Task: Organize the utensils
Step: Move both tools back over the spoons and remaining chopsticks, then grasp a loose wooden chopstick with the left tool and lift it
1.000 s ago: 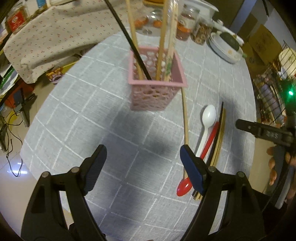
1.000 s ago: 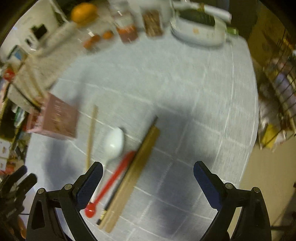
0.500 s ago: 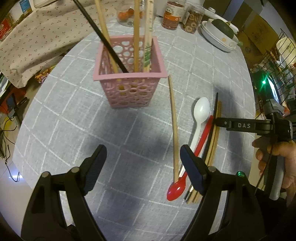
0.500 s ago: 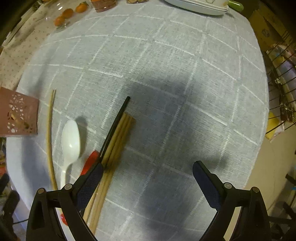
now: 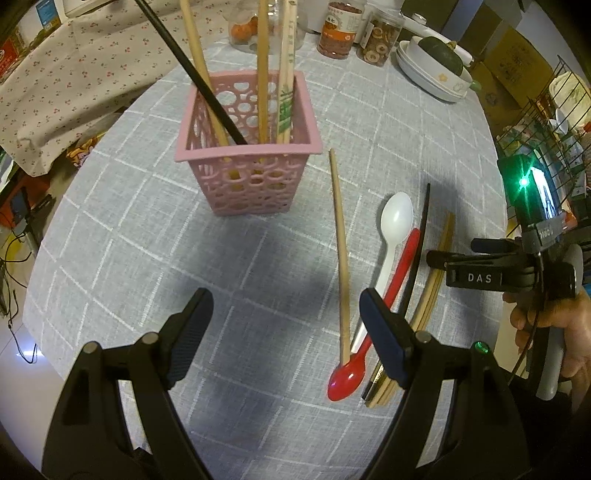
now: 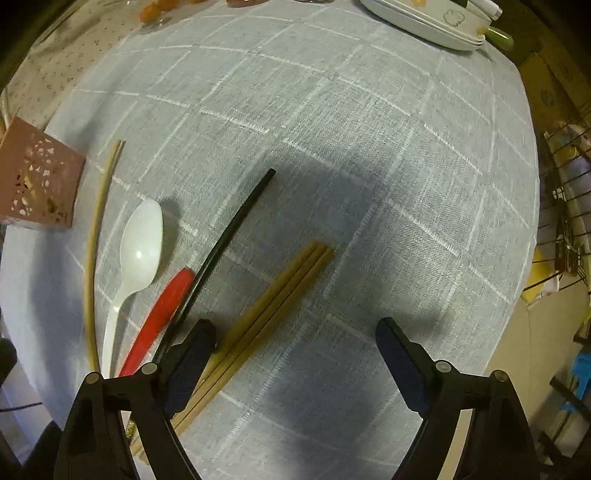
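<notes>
A pink perforated basket (image 5: 246,173) stands on the grey checked tablecloth (image 5: 147,236) and holds several chopsticks, one black. To its right lie a single wooden chopstick (image 5: 340,251), a white spoon (image 5: 392,229), a red spoon (image 5: 376,325), a black chopstick (image 5: 417,254) and a bundle of wooden chopsticks (image 5: 432,288). My left gripper (image 5: 284,339) is open and empty, hovering just left of these. My right gripper (image 6: 295,362) is open and empty, low over the wooden bundle (image 6: 273,314), with the black chopstick (image 6: 229,236), red spoon (image 6: 159,314) and white spoon (image 6: 138,251) to its left.
Jars (image 5: 338,31), oranges (image 5: 243,29) and stacked dishes (image 5: 432,70) stand at the table's far edge. A floral cloth (image 5: 74,81) covers something at the far left. A wire rack (image 5: 554,122) stands off the table's right side. The basket (image 6: 33,177) shows at the far left of the right wrist view.
My left gripper has pulled back and lowered, so the basket appears farther. My right gripper has descended and moved closer over the wooden chopstick bundle. Both stay open.
</notes>
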`<action>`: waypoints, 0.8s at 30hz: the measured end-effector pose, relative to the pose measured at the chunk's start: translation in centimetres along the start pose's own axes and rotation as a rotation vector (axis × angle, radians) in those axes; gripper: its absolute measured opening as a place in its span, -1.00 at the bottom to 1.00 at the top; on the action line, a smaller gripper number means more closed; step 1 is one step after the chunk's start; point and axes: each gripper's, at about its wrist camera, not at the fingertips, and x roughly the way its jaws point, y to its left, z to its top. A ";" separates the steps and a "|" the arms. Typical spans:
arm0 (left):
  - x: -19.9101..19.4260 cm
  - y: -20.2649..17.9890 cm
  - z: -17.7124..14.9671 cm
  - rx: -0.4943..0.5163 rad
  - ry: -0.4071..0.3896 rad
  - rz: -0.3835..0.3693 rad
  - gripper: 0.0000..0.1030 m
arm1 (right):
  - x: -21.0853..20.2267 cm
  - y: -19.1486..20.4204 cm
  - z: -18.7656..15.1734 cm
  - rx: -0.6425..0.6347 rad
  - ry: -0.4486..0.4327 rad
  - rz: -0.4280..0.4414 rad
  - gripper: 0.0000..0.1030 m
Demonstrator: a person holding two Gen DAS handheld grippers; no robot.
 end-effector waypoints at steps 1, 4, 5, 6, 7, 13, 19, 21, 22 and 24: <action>0.0 -0.1 0.0 0.001 0.001 -0.001 0.58 | -0.1 -0.1 -0.1 -0.003 0.003 0.002 0.65; 0.0 -0.4 0.0 0.008 -0.005 -0.010 0.58 | -0.8 -0.4 -0.3 0.000 -0.017 0.020 0.28; -0.1 -0.5 0.0 0.011 -0.006 -0.013 0.58 | -1.1 -0.6 -0.3 -0.006 -0.035 0.050 0.13; 0.0 -0.7 0.0 0.017 -0.006 -0.016 0.58 | -1.5 -1.0 0.1 -0.006 -0.043 0.077 0.10; 0.1 -0.8 0.0 0.021 -0.005 -0.018 0.58 | -1.8 -1.2 0.1 0.001 -0.060 0.157 0.01; 0.1 -2.0 0.1 0.034 -0.004 -0.082 0.52 | -3.4 -2.3 0.1 0.043 -0.077 0.211 -0.42; 2.2 -6.5 0.1 0.098 0.075 -0.273 -0.52 | -3.4 -5.1 -0.1 0.115 -0.041 0.205 -0.40; 2.9 -8.5 0.3 0.141 0.076 -0.284 -0.66 | -3.7 -5.7 -0.4 0.115 -0.037 0.204 -0.40; 3.4 -9.7 0.6 0.170 0.073 -0.288 -0.69 | -3.7 -6.2 -0.4 0.118 -0.033 0.207 -0.39; 4.2 -11.1 1.1 0.199 0.072 -0.293 -0.76 | -4.0 -6.4 -1.0 0.124 -0.026 0.214 -0.37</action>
